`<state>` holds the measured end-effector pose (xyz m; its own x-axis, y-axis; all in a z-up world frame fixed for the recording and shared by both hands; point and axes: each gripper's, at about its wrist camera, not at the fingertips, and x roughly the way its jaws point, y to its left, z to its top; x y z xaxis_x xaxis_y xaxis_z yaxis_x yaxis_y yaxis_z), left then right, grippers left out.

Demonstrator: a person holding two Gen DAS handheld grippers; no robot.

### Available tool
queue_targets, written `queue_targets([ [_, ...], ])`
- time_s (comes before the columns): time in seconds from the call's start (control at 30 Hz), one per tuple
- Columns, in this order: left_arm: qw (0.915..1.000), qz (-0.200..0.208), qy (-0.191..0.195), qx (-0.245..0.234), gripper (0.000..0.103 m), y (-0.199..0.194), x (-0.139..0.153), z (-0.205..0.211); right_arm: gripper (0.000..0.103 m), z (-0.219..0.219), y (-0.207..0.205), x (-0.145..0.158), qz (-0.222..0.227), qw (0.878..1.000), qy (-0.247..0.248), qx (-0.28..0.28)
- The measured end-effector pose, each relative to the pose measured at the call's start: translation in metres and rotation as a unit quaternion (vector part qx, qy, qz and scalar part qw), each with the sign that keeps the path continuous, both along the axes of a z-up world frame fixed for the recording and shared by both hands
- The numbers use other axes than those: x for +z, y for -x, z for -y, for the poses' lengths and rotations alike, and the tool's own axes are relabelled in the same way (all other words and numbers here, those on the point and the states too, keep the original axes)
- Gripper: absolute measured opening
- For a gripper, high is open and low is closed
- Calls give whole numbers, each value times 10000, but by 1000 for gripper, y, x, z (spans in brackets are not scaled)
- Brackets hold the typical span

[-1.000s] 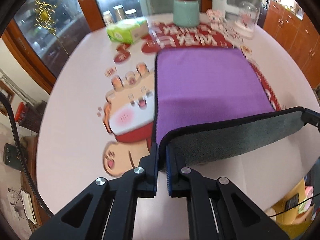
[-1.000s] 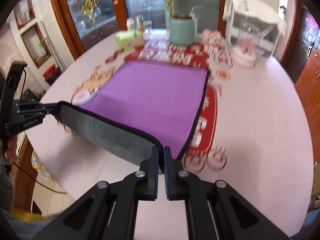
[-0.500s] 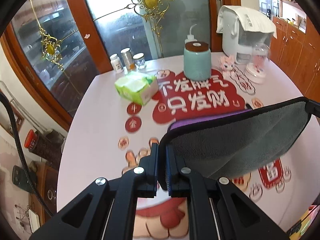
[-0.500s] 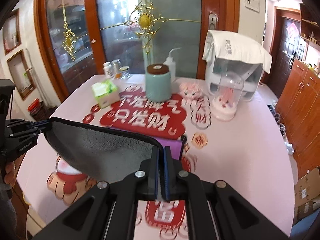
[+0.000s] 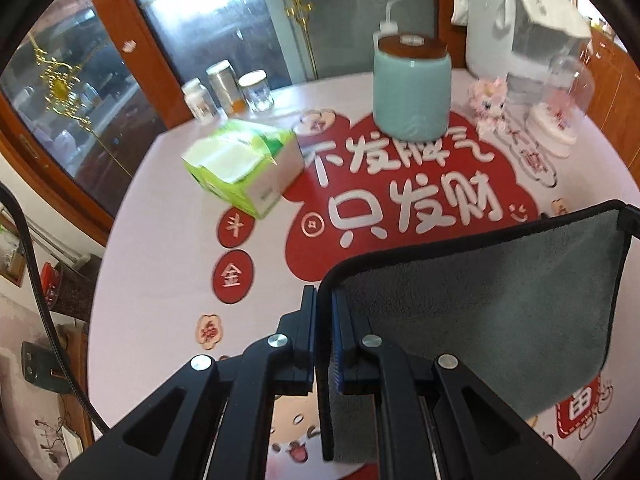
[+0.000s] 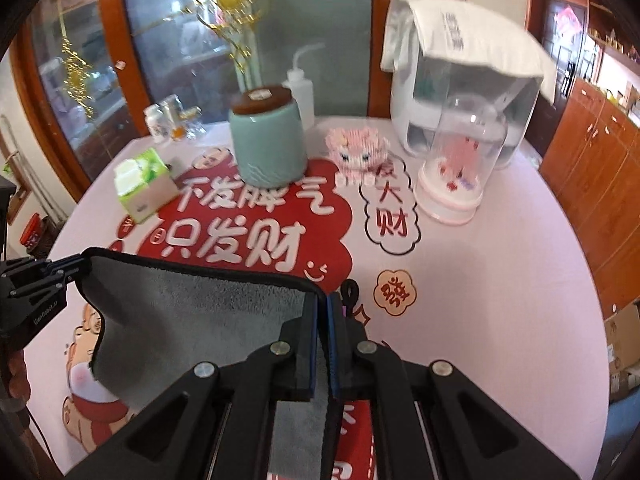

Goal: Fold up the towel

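Note:
The towel (image 5: pixel 480 300) shows its grey underside with a black hem. It hangs stretched between my two grippers above the table. My left gripper (image 5: pixel 325 300) is shut on one towel corner. My right gripper (image 6: pixel 323 308) is shut on the other corner, and the towel (image 6: pixel 192 312) spreads to its left. In the right wrist view the left gripper (image 6: pixel 76 266) pinches the far corner. The towel's purple side faces away; only a sliver shows by the right gripper.
A round table (image 6: pixel 500 300) with a pink printed cover carries a teal jar (image 5: pixel 410 88), a green tissue box (image 5: pixel 244 164), small bottles (image 5: pixel 228 88), a white appliance (image 6: pixel 460 76), a glass dome (image 6: pixel 460 168) and a pink figurine (image 6: pixel 356 148) at the far side.
Both grippers have carried the held towel edge up and forward toward the far side of the table. The purple face that lay in view is now hidden behind the raised grey side.

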<state>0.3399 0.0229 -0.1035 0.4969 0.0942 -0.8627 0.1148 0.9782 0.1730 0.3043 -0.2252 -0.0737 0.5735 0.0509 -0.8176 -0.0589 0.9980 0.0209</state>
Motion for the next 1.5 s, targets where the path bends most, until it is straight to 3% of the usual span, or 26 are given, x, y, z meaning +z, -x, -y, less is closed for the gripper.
queue_targets([
  [0.13, 9998, -183, -61, -38, 5, -14, -26, 5, 5, 2, -18, -23, -207, 9997, 18, -107],
  [0.43, 9994, -334, 4, 56, 5, -40, -51, 10, 5, 6, -45, -67, -571, 9979, 78, -301],
  [0.7, 9985, -527, -156, 60, 8, -53, -73, 16, 5, 6, -54, -86, -775, 9963, 147, -351],
  [0.73, 9983, -550, -155, 67, 11, -54, -74, 16, 6, 6, -54, -87, -798, 9960, 170, -376],
  [0.8, 9980, -602, -133, 110, 28, -55, -76, 15, 12, 7, -55, -86, -844, 9952, 196, -451],
  [0.87, 9983, -560, -1, 155, 59, -52, -72, 12, 15, 7, -54, -83, -823, 9951, 198, -506],
  [0.97, 9991, -339, 143, 201, 79, -47, -60, 7, 24, 6, -49, -74, -666, 9957, 337, -548],
  [1.1, 9981, -281, 491, 256, 81, -37, -44, 2, 33, 0, -38, -57, -448, 9972, 416, -434],
  [1.5, 9966, -66, 711, 408, 89, 22, 1, -3, 34, -27, 15, -13, -176, 9997, 171, 84],
])
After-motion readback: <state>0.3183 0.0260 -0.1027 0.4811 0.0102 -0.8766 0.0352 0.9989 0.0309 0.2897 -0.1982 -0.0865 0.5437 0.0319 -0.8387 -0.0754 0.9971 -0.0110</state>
